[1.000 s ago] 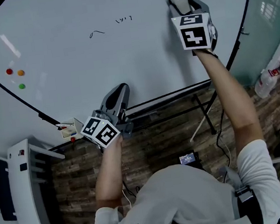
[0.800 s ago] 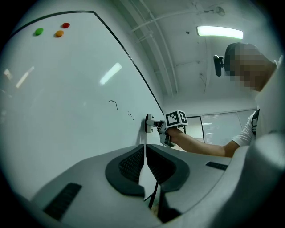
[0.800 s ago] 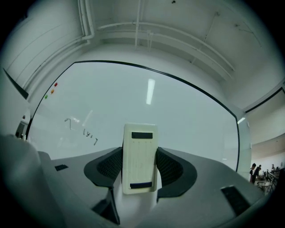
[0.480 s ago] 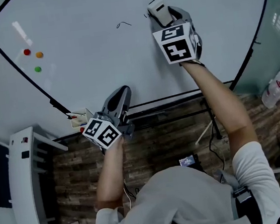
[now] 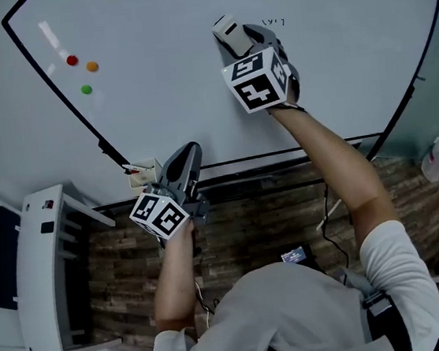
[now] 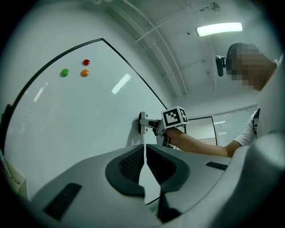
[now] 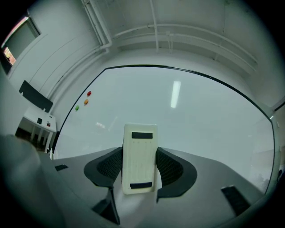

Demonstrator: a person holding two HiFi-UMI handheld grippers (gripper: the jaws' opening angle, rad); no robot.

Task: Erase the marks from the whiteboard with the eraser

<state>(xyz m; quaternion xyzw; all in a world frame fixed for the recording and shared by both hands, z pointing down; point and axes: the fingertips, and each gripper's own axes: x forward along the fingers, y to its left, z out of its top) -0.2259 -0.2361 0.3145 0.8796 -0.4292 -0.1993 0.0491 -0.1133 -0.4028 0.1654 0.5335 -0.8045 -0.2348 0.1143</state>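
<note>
The right tool (image 7: 139,165) is clenched on the cream eraser (image 7: 139,156), which stands upright between its jaws. In the head view the eraser's face appears to lie flat against the whiteboard (image 5: 194,94). The left tool (image 6: 144,162) is closed on nothing, its jaws meeting, and hangs low by the board's bottom edge, well apart from the right tool.

Only 1 small dark scribble (image 5: 273,22) shows on the board, just to the right of the right tool's tip and not yet under the eraser. The 3 coloured magnets (image 5: 84,71) sit far to that tool's left. The job looks nearly done: that 1 scribble is left to wipe. Whether anything lies beneath the eraser cannot be told.
</note>
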